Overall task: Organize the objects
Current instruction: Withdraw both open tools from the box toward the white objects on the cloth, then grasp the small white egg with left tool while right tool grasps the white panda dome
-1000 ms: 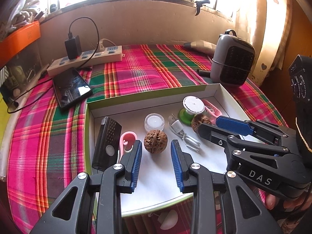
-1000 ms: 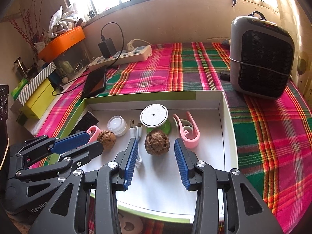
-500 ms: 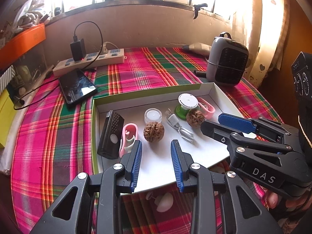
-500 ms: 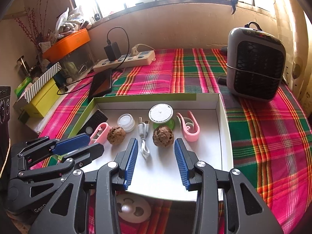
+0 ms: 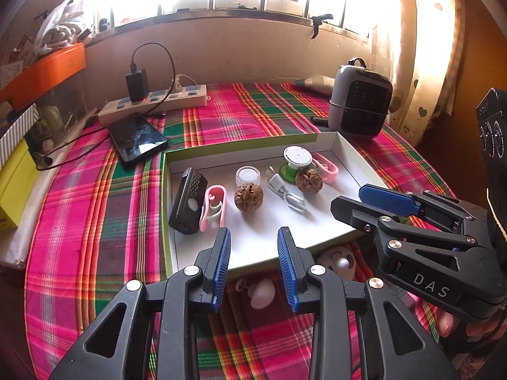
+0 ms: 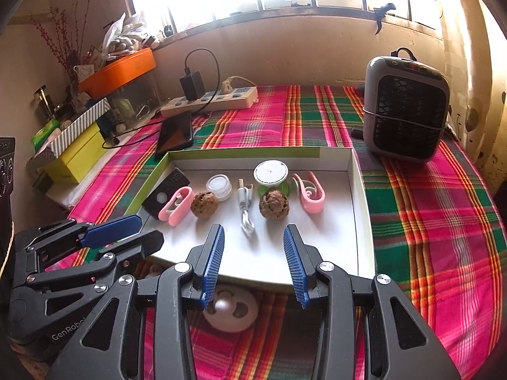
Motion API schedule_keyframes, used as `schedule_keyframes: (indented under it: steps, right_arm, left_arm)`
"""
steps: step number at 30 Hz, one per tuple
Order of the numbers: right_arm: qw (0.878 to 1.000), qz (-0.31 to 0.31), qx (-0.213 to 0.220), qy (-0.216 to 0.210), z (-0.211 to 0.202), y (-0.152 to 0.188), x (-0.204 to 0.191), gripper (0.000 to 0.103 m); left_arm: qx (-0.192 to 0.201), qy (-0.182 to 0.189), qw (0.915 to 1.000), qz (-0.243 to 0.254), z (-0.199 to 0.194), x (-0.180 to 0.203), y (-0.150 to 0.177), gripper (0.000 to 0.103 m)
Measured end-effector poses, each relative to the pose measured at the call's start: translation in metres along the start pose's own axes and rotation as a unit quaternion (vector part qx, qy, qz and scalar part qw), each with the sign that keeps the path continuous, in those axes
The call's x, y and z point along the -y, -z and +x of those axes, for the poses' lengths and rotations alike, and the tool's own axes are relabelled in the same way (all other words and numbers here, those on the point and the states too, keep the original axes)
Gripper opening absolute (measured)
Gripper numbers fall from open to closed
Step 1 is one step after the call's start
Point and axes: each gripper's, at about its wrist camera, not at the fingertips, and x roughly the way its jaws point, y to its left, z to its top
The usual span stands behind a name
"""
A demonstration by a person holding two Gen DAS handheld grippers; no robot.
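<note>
A white tray with green rim (image 5: 358, 161) (image 6: 356, 177) holds a row of small things: a black box (image 5: 187, 202), a pink clip (image 5: 214, 212), a walnut (image 5: 248, 197) (image 6: 204, 204), a small clear jar (image 5: 247, 175), a white cable (image 5: 286, 194) (image 6: 245, 209), a second walnut (image 5: 309, 181) (image 6: 273, 204), a white disc on a green base (image 5: 296, 160) (image 6: 271, 172) and another pink clip (image 6: 309, 193). My left gripper (image 5: 253, 262) and right gripper (image 6: 253, 264) are open and empty, both over the tray's near edge.
A white round object (image 6: 229, 313) lies on the plaid cloth under the tray's near edge. A grey heater (image 6: 405, 107) stands back right. A phone (image 5: 137, 136) and power strip (image 5: 155, 103) lie back left, boxes (image 6: 73, 155) at far left.
Both grippers have drawn back and up from the walnuts in the tray; they stay open. The things in the tray have not moved.
</note>
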Motion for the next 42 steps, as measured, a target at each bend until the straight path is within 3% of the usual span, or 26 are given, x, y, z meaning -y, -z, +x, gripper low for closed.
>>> schedule_keyframes:
  steps: [5,9,29,33,42]
  right_arm:
    - [1.000,-0.003,0.004,0.000,-0.006,0.006,-0.004,0.041]
    - [1.000,-0.003,0.007,-0.001,-0.011,0.010,-0.006,0.048]
    - [1.000,-0.009,-0.009,0.000,-0.019,0.042,-0.002,0.048]
    - [1.000,-0.004,-0.014,0.003,-0.016,0.047,0.000,0.048]
    - [1.000,0.006,-0.023,-0.005,-0.011,0.050,0.002,0.049]
  left_arm:
    - [0.002,-0.004,1.0000,0.003,-0.007,0.001,0.006,0.029]
    - [0.004,-0.004,1.0000,0.001,-0.012,0.001,0.012,0.029]
    - [-0.015,0.032,0.9990,-0.027,-0.014,-0.014,0.048,0.029]
    - [-0.019,0.053,0.9978,-0.037,-0.012,-0.016,0.053,0.035]
    - [-0.030,0.047,0.9976,-0.042,0.001,-0.016,0.050,0.036]
